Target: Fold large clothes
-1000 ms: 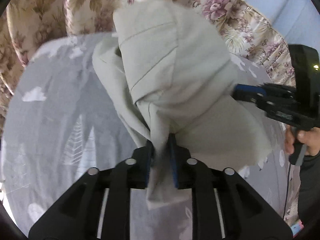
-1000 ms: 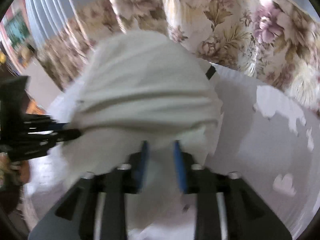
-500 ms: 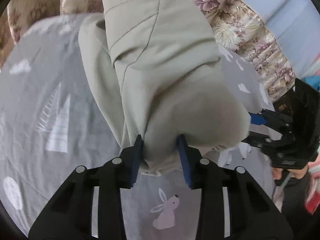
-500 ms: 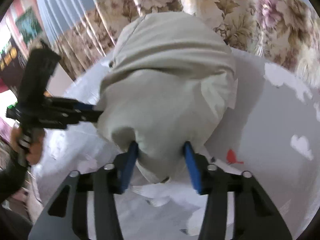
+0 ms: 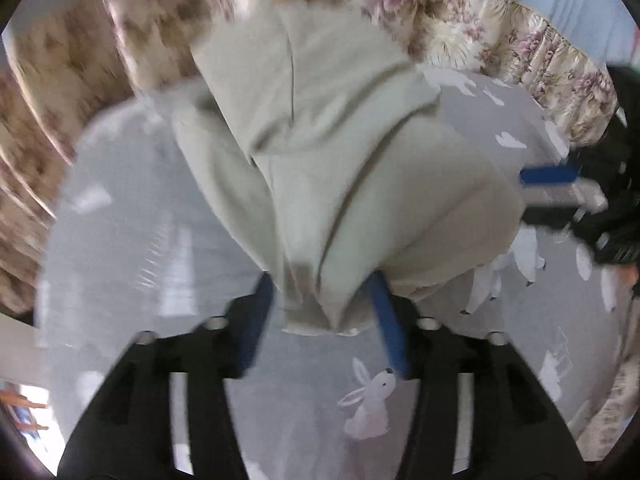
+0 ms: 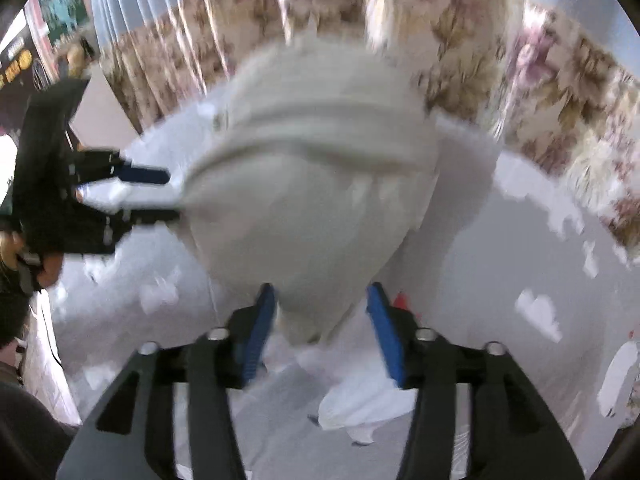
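Note:
A pale beige garment [image 5: 328, 152] lies folded over in a bundle on the grey printed bedsheet [image 5: 132, 216]. My left gripper [image 5: 322, 284] has its jaws wide apart, with the garment's near edge lying loose between the blue pads. The same garment [image 6: 320, 184] fills the right wrist view. My right gripper [image 6: 322, 300] is also open, its pads either side of the cloth's near end. Each gripper shows in the other's view: the right gripper [image 5: 560, 196] at the garment's right edge, the left gripper [image 6: 160, 196] at its left edge.
Floral curtains [image 5: 480, 28] hang behind the bed [image 6: 540, 92]. The sheet carries white clouds and a rabbit print [image 5: 372, 400]. A white cloth [image 6: 360, 404] lies under the garment near the right gripper. A room with dark furniture [image 6: 24, 60] shows at far left.
Both grippers have gone from shut on the garment to wide open. The garment has dropped onto the bed in a folded bundle, and both grippers have drawn back a little.

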